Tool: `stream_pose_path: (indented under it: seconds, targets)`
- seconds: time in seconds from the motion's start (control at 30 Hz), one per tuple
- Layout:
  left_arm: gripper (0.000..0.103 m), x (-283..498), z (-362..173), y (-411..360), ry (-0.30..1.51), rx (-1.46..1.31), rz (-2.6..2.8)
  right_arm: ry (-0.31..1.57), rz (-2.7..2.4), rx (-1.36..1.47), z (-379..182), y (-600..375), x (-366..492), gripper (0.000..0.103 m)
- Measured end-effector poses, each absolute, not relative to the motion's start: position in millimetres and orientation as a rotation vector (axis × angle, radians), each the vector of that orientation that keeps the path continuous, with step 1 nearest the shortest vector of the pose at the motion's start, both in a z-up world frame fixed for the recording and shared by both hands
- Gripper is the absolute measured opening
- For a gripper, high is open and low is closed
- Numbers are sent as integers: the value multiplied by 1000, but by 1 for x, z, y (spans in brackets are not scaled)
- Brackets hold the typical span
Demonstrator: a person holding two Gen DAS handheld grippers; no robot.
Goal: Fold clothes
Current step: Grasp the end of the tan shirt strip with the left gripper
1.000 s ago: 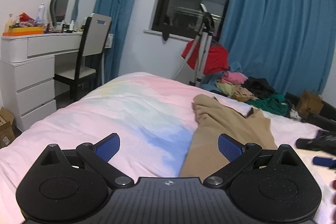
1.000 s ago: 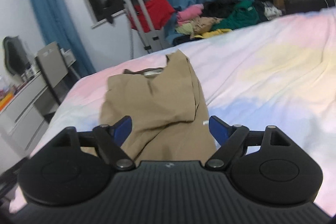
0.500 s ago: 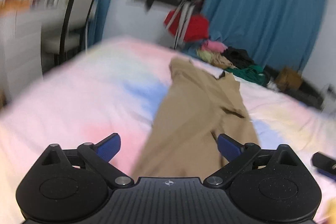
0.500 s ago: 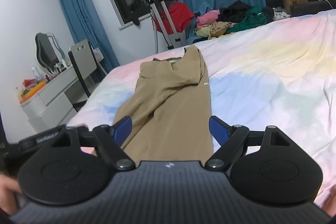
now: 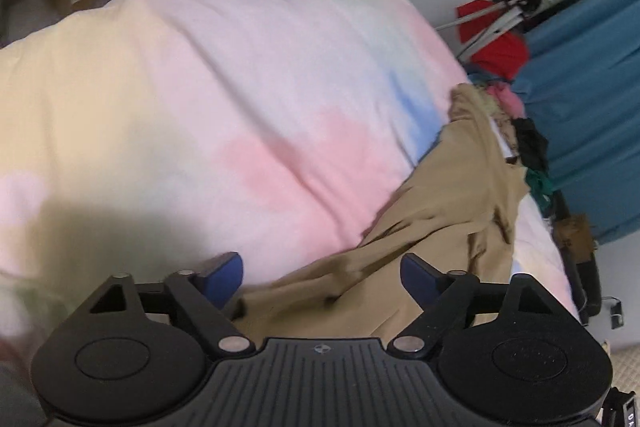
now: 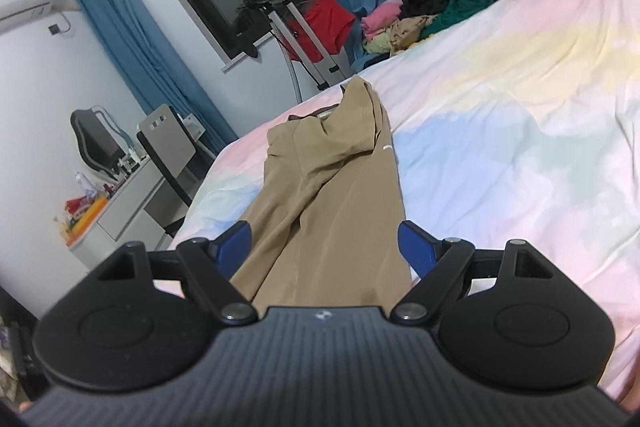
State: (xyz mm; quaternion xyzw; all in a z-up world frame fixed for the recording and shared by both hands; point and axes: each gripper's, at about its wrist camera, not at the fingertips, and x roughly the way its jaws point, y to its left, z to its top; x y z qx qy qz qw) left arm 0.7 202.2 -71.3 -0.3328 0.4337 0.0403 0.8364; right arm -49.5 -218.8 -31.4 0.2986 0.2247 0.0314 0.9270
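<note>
Tan fabric, a pair of trousers (image 6: 332, 183), lies lengthwise on a bed with a pastel pink, yellow and blue cover (image 5: 224, 99), waistband at the far end and legs running toward the cameras. On the left, the left gripper (image 5: 322, 275) has swung sharply in the last second: its view was level across the room, and now it tilts down over the near trouser end, which is rumpled and creased between the wide-open blue fingers (image 5: 228, 269). Nothing is gripped; whether a finger touches the cloth cannot be told. To the right, the right gripper (image 6: 324, 245) has shifted less, and the trousers now look longer and smoother in its view. Its fingers are also spread wide and empty, straddling the near leg section. Both claws look poised at the leg ends, which suggests the fold has not started and the next step is pinching the hems to carry them toward the waistband.
</note>
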Motion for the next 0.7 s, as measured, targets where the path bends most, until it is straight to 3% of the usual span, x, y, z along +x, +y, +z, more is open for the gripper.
stream_pose_path:
  seconds: [0.1, 0.2, 0.3, 0.37, 0.4, 0.47, 0.7]
  targets:
    - [81, -3, -66, 192, 952, -592, 119, 470, 63, 631, -34, -221, -49, 82]
    - [68, -9, -66, 187, 990, -519, 127, 486, 62, 660, -38, -224, -48, 82]
    - [43, -16, -65, 180, 1012, -456, 128, 499, 61, 684, -40, -226, -47, 82]
    - [16, -21, -65, 174, 1017, -414, 134, 503, 60, 693, -41, -228, -47, 82]
    - [10, -22, -63, 170, 996, -388, 128, 504, 56, 697, -41, -229, -48, 82]
    - [4, -26, -59, 162, 947, -334, 115, 505, 48, 704, -41, -231, -49, 82]
    - [3, -94, -15, 129, 615, -93, -12, 529, 33, 747, -47, -238, -49, 83]
